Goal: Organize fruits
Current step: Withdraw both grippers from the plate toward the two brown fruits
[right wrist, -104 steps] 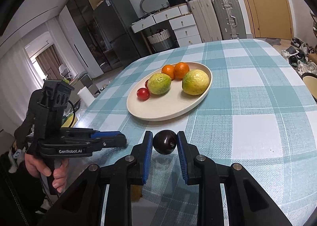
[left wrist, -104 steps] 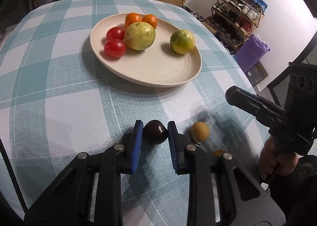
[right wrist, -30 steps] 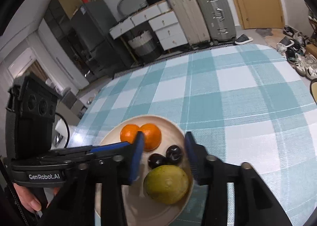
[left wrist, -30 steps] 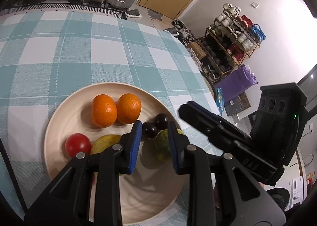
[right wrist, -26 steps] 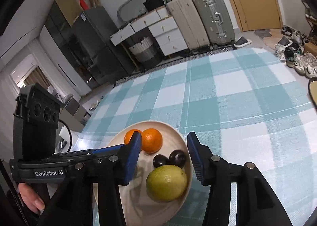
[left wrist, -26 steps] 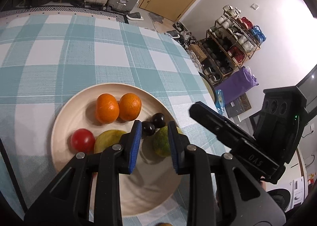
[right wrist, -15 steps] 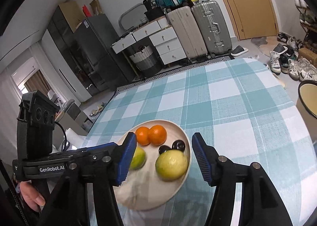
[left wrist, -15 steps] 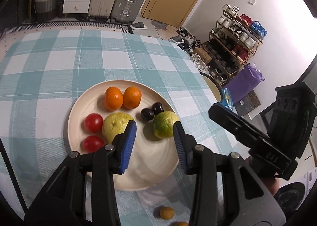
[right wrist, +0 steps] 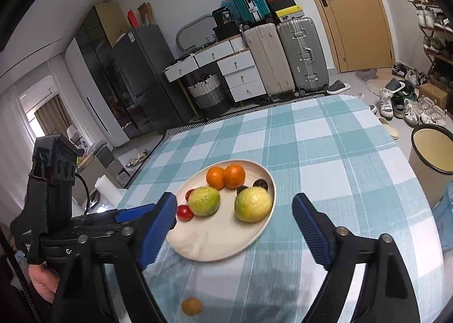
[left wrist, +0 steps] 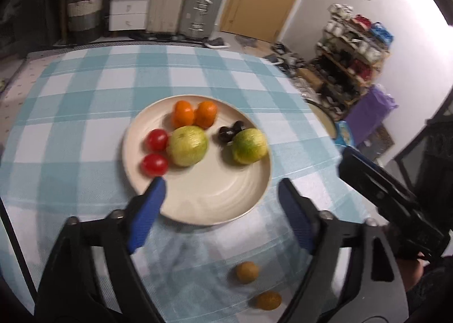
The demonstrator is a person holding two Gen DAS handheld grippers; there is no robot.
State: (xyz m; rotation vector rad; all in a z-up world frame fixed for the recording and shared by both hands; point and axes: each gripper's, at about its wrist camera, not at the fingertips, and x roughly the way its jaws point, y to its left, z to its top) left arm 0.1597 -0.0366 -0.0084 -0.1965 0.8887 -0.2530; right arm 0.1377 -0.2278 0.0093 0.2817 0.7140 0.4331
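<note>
1. Fruits sit together on a cream plate (left wrist: 215,204) (right wrist: 215,246), which rests on a counter (left wrist: 85,102) (right wrist: 325,147) covered with a teal and white checked cloth.
2. On the plate, two oranges (left wrist: 194,117) (right wrist: 226,176) touch each other at the far side.
3. Two red tomatoes (left wrist: 155,153) (right wrist: 187,208) lie at the plate's left, one nearer the camera than the other.
4. A yellow-green round fruit (left wrist: 187,146) (right wrist: 203,200) sits just beside the tomatoes, below the oranges.
5. A second yellow-green fruit (left wrist: 249,146) (right wrist: 253,203) lies toward the plate's right rim.
6. Two dark plums (left wrist: 230,132) (right wrist: 253,185) are tucked between the oranges and that right-hand fruit, touching each other.
7. Two small brown fruits (left wrist: 256,284) lie on the cloth off the plate, near the camera in the left wrist view; the right wrist view shows only one of them (right wrist: 192,306).
8. The left hand-held gripper (left wrist: 219,210) hangs above the near edge of the plate, its blue-padded jaws spread wide and grasping nothing.
9. The right hand-held gripper (right wrist: 235,226) is likewise released, jaws far apart over the plate's near side, with nothing between them.
10. Each view shows the other hand-held gripper off to the side, apart from the fruit.
</note>
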